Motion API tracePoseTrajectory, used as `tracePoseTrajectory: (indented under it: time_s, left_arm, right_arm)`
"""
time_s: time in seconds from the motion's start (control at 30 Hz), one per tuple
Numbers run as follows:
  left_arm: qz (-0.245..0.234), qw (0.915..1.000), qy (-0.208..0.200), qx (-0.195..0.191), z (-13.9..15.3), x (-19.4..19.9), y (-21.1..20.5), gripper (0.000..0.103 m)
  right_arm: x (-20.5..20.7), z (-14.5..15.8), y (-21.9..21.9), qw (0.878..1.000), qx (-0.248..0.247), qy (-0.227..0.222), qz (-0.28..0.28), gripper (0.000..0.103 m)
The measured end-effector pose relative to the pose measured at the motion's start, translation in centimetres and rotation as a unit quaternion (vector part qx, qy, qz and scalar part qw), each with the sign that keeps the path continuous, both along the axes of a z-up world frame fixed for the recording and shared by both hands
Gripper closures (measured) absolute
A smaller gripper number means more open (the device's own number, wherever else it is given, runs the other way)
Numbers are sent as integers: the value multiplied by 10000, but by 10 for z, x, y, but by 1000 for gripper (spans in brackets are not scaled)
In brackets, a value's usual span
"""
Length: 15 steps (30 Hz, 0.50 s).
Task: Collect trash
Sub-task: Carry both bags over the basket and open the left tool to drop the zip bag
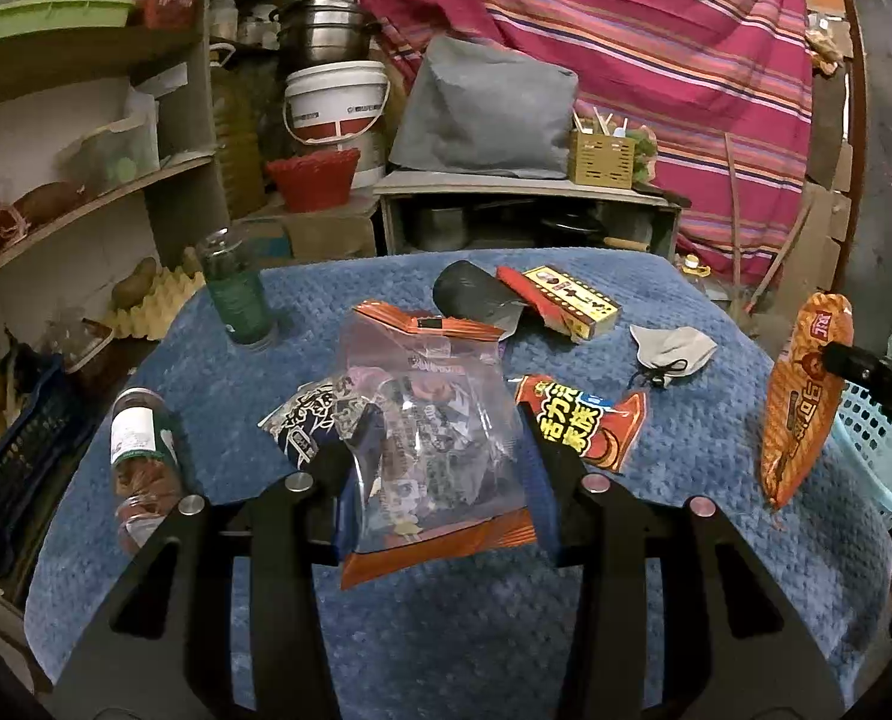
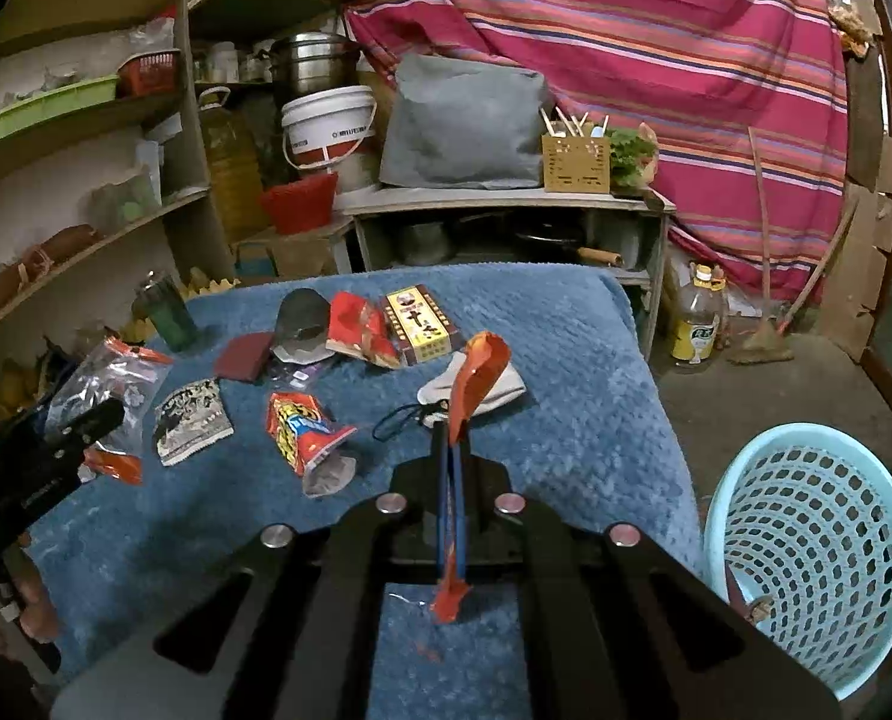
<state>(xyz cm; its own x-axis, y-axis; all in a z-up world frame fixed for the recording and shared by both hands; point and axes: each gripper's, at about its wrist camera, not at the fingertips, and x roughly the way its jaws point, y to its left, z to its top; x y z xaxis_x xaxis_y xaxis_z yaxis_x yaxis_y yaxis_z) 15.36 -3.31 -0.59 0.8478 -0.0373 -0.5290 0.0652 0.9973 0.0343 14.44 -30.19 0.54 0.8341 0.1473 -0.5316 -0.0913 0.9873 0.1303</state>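
So right up close, the left gripper [image 1: 434, 456] has its jaws partway apart and pinched on a clear plastic bag [image 1: 428, 420] with orange sealed edges, the bag standing up between the two fingers and lifted off the blue towel-covered tabletop [image 1: 686, 480]. The right gripper [image 2: 452, 450] is squeezed fully together on an orange snack wrapper [image 2: 476, 372], seen edge-on from its own camera; from the left wrist view that same wrapper hangs long and flat at the right side, above the tabletop edge. Just to the right of the right gripper and lower down sits the light blue plastic basket [image 2: 806, 552], off the tabletop, with a scrap of something on its near rim that I can't make out. Past the grippers, still lying on the tabletop: a black-and-white patterned packet [image 2: 191, 420] near the left gripper, a red and yellow snack bag [image 2: 302, 432] torn open in the middle, and a grey face mask [image 2: 506, 387] with its dark strap just behind the held wrapper. Further back there's a dark red flat packet [image 2: 245, 354], a grey pouch [image 2: 305, 318], a red wrapper [image 2: 359, 324] touching a yellow box [image 2: 419, 324], and a green glass jar [image 2: 167, 312] upright at the far left corner. In the left wrist view, a bottle with a white label [image 1: 143, 456] lies on its side at the left edge. Behind the tabletop: a low shelf with a grey bag [image 2: 464, 126] on it, a white bucket [image 2: 326, 126], and a striped pink cloth [image 2: 656, 60] hanging across the back.
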Motion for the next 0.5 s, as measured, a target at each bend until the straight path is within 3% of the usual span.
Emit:
tracePoseTrajectory:
  time_s: [0.5]
  left_arm:
    - [-290,9996,-56,-13,10,6,-35,60]
  right_arm:
    - [-7,1,-25,9999,-99,-30,-83,101]
